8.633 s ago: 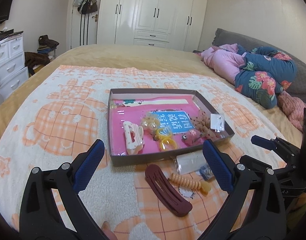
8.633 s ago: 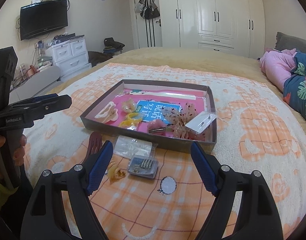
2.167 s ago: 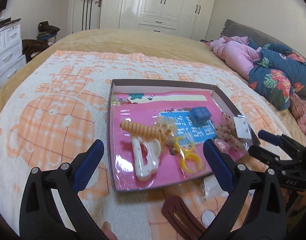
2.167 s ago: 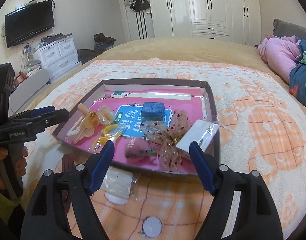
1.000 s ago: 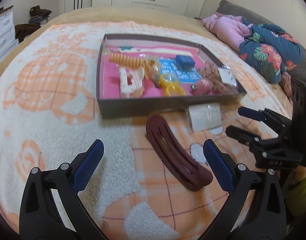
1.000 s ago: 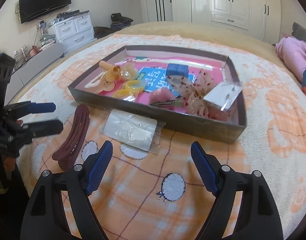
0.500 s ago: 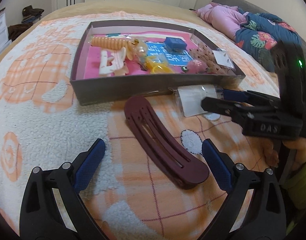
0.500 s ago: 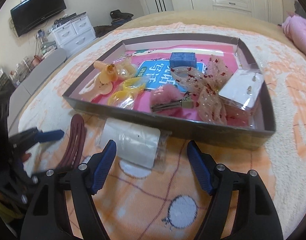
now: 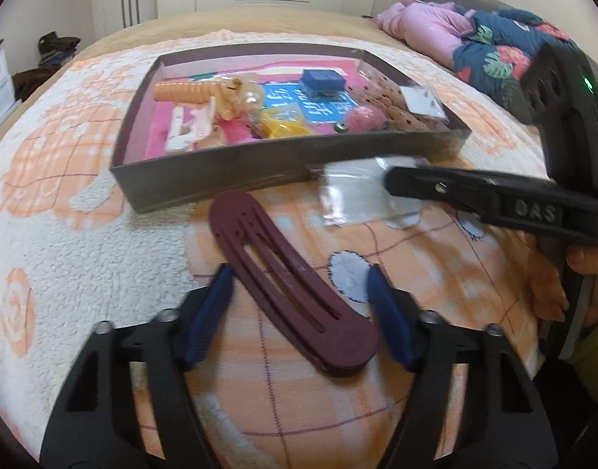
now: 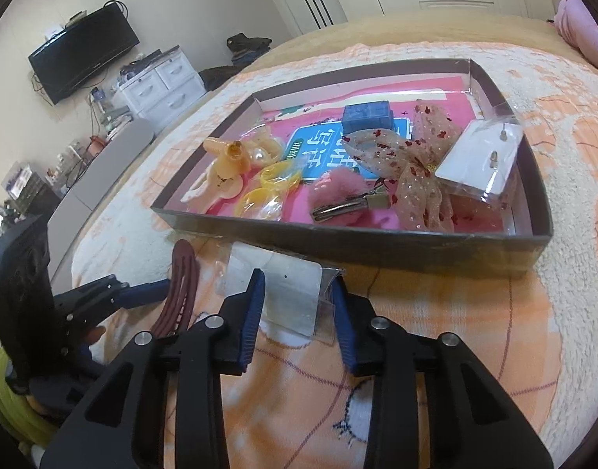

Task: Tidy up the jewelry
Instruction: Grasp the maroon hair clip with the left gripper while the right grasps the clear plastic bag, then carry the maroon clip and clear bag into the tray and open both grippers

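Note:
A shallow dark box [image 9: 205, 172] with a pink floor holds several hair accessories; it also shows in the right wrist view [image 10: 396, 240]. A long maroon hair clip [image 9: 287, 277] lies on the blanket before the box. My left gripper [image 9: 299, 305] straddles the clip's near end, its jaws partly closed and apart from the clip. A clear plastic packet with a white card [image 10: 287, 293] lies before the box. My right gripper [image 10: 297, 308] straddles it, jaws narrowed, pads at its edges. The packet [image 9: 353, 191] and right gripper [image 9: 392, 183] also show in the left wrist view.
The box sits on an orange and white blanket [image 9: 64, 211] on a bed. Pink and floral bedding [image 9: 474, 35] lies at the far right. White drawers [image 10: 158, 82] and a wall television [image 10: 83, 51] stand beyond the bed's left side.
Both grippers have dropped lower and closer. The left jaws have narrowed around the maroon clip. The right jaws have narrowed around the plastic packet.

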Motion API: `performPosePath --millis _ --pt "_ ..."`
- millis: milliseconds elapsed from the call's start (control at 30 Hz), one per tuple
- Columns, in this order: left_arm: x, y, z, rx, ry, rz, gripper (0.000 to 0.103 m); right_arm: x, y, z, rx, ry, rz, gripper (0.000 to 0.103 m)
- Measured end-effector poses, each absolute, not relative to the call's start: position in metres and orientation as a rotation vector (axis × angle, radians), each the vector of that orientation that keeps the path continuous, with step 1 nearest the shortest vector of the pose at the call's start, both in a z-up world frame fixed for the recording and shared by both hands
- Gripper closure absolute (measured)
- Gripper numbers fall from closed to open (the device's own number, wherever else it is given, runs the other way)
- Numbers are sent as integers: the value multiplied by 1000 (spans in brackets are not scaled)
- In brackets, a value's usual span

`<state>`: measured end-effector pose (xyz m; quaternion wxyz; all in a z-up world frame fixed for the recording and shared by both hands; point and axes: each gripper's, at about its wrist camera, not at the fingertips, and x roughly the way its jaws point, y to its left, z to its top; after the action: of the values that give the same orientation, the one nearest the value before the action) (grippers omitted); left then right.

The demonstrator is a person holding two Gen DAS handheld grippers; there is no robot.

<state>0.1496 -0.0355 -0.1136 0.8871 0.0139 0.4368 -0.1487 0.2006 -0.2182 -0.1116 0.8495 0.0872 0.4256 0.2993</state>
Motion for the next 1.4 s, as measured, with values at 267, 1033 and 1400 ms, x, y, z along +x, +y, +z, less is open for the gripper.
performPosePath --millis 267,1033,1400 --pt "150 -29 -109 -11 896 -320 77 182 -239 -101 208 844 604 85" --pt "147 -13 -71 -64 783 -317 77 157 -264 -52 214 666 548 90" --pt "173 4 -53 -94 735 -269 77 184 -253 -41 231 628 516 90"
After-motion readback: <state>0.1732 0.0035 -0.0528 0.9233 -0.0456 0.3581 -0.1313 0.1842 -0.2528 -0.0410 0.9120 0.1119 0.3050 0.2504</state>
